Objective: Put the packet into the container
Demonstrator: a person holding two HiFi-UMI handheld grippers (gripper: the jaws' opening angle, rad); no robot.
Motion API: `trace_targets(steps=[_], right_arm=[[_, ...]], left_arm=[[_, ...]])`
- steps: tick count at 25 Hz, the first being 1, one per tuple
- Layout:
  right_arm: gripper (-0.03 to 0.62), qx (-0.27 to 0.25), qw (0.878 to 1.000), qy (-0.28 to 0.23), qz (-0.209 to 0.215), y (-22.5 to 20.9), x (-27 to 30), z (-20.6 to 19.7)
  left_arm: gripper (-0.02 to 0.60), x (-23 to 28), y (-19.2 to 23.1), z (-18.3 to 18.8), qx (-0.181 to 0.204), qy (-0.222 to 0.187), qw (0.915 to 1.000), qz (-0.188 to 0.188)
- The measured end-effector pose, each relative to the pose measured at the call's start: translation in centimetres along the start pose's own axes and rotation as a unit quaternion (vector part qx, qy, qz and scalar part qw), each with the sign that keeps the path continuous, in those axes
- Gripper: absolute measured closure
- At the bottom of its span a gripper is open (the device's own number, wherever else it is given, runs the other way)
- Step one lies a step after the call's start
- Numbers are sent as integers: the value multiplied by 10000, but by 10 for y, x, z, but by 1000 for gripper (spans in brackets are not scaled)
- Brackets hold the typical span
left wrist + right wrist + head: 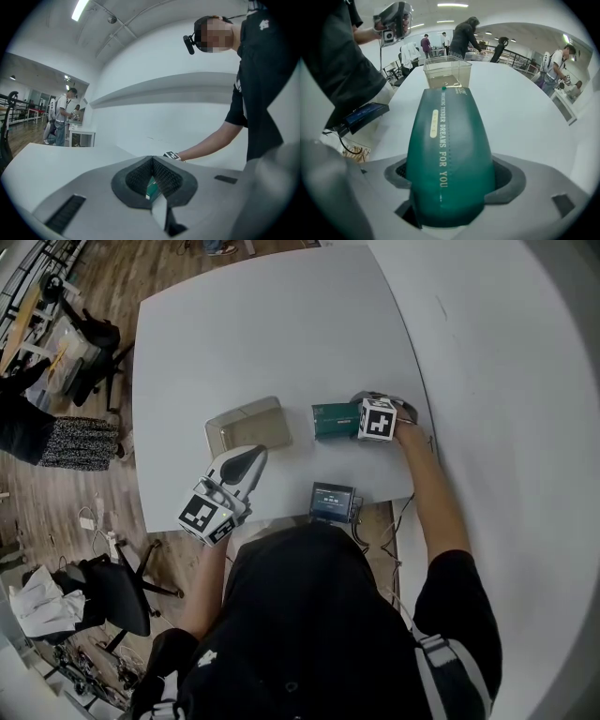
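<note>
A dark green packet (333, 420) lies on the white table (253, 334), just right of a clear rectangular container (246, 425). My right gripper (354, 420) comes steeply down on the packet's right end. In the right gripper view the packet (450, 140) fills the space between the jaws, with both pads against its sides. The container (447, 71) stands past the packet's far end. My left gripper (255, 456) hovers at the table's near edge, tip toward the container. Its jaws (152, 161) meet with nothing held. A sliver of the packet (152, 187) shows behind them.
A dark device with a small screen (333, 501) sits at the table's near edge, with cables hanging below. Office chairs (112, 587) stand on the wooden floor to the left. Several people stand far behind the table in the right gripper view.
</note>
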State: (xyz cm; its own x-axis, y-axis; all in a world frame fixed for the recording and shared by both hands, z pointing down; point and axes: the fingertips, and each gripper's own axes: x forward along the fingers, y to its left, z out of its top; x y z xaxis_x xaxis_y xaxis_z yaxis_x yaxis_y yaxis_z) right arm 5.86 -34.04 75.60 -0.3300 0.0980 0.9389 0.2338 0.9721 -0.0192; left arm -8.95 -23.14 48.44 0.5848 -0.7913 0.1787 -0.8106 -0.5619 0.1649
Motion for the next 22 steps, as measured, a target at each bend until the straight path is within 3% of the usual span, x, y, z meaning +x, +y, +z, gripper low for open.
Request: trace_targets(steps=[11, 22], right_arm=[[169, 114, 9980, -435, -451, -7, -42, 35], [169, -608, 9934, -751, -610, -14, -84, 144]], left_arm=[[572, -1, -5, -1, 11, -128, 9998, -130], [572, -53, 5, 16, -35, -366, 9988, 334]])
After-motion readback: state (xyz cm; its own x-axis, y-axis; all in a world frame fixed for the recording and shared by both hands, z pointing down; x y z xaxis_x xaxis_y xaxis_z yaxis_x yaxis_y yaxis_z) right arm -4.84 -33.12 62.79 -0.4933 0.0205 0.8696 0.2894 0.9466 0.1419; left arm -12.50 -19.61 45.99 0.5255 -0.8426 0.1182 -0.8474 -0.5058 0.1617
